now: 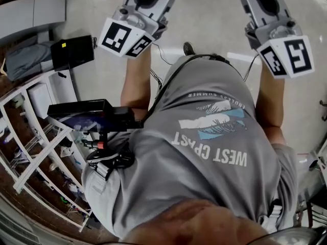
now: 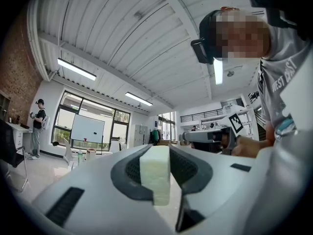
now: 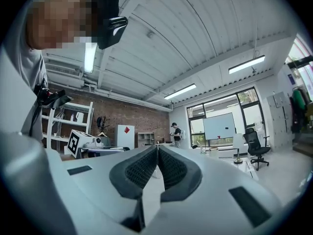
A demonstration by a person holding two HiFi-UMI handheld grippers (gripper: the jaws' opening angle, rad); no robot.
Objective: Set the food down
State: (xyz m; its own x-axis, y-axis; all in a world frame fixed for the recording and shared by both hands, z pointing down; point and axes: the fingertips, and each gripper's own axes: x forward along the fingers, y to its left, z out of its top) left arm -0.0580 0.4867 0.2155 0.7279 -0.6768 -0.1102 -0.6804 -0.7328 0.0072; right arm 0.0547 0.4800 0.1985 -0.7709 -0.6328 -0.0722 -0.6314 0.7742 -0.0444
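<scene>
**Left gripper holds a white food block; right gripper closed and empty**

Food: a pale white block (image 2: 155, 180), rectangular and taller than wide, with a fine grainy, spongy face and square edges. It stands upright between the jaws of my left gripper (image 2: 157, 151). The ribbed pads press on both its sides, so the jaws are stopped about half open by the block's width. It rides in the air out in front of me and touches nothing but the pads. In the head view a sliver of it shows at the top edge.

Right gripper (image 3: 157, 150): jaws brought together at the tips, with nothing between them.

Surface and room: a pale, smooth floor (image 1: 204, 14) lies below my arms. A white shelf rack (image 1: 36, 137) stands at my left. Overhead is a white ribbed ceiling (image 2: 122, 28) with strip lights (image 2: 76, 68). There is a brick wall (image 3: 127, 116) and tall dark-framed windows, with a whiteboard (image 3: 219, 126) in front of them. A black office chair (image 3: 254, 148) stands near it. A person (image 3: 176, 131) stands far off beside the windows.

Writing: my grey T-shirt (image 1: 168, 188) reads "WEST COAST" in big letters, with "ENDLESS SUMMER" smaller, upside down to the head view. Each gripper's cube carries black-and-white square markers. A white panel (image 3: 126, 136) against the brick bears a red diamond.
</scene>
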